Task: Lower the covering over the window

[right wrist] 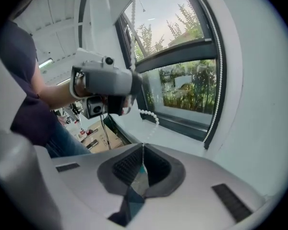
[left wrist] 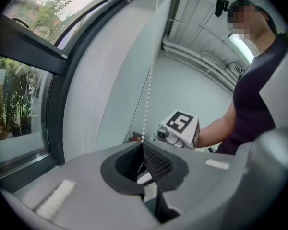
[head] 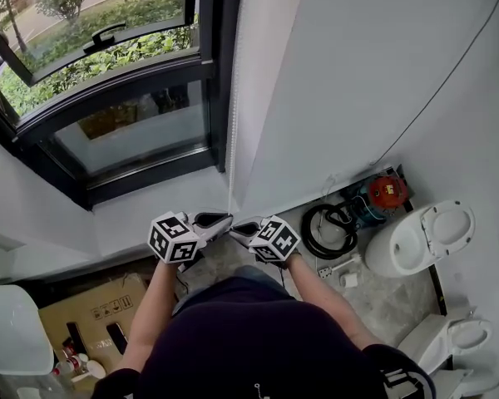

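Note:
A white bead chain hangs beside the dark window frame. In the left gripper view the bead chain comes straight down into my left gripper, which is shut on it. A slack loop of the bead chain runs from the left gripper to my right gripper, also shut on it. Another strand hangs along the frame. Both grippers, left and right, meet tip to tip above the sill. The covering itself is hardly in view.
The upper window sash is tilted open. A toilet, a black hose coil and a red device sit on the floor to the right. A cardboard box lies at lower left. The white wall is close ahead.

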Action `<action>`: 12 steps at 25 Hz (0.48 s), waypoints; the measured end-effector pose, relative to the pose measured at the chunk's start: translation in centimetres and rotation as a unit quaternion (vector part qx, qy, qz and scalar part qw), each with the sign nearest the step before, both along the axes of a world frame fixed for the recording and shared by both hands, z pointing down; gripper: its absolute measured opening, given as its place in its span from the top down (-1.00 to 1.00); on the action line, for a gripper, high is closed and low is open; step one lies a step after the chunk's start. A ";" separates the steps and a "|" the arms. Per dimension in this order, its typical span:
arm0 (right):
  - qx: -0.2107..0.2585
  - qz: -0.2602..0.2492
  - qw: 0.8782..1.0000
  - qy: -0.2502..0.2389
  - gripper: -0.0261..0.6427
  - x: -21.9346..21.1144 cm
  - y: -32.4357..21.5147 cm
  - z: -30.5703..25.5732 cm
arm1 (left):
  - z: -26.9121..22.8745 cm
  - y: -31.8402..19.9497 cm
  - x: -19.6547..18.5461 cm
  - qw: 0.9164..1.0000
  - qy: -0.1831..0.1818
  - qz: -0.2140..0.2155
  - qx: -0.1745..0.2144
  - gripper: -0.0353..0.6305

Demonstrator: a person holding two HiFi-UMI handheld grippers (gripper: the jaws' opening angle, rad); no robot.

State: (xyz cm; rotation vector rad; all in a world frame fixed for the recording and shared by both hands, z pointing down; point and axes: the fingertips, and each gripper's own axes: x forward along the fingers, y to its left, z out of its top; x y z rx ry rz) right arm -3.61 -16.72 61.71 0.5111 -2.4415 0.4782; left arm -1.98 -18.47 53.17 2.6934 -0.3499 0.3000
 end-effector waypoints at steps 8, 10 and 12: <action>-0.005 0.004 1.000 -0.005 0.88 -0.3 0.3 0.0 | 4.1 2.0 -0.1 0.999 -0.004 -0.005 -0.053 0.86; -0.004 0.003 1.000 -0.006 0.88 -0.6 0.4 0.2 | 5.0 2.3 -0.3 0.998 -0.015 -0.004 -0.057 0.86; -0.005 0.001 1.000 -0.005 0.88 -0.7 0.6 0.3 | 5.3 2.4 -0.5 0.998 -0.011 -0.006 -0.064 0.86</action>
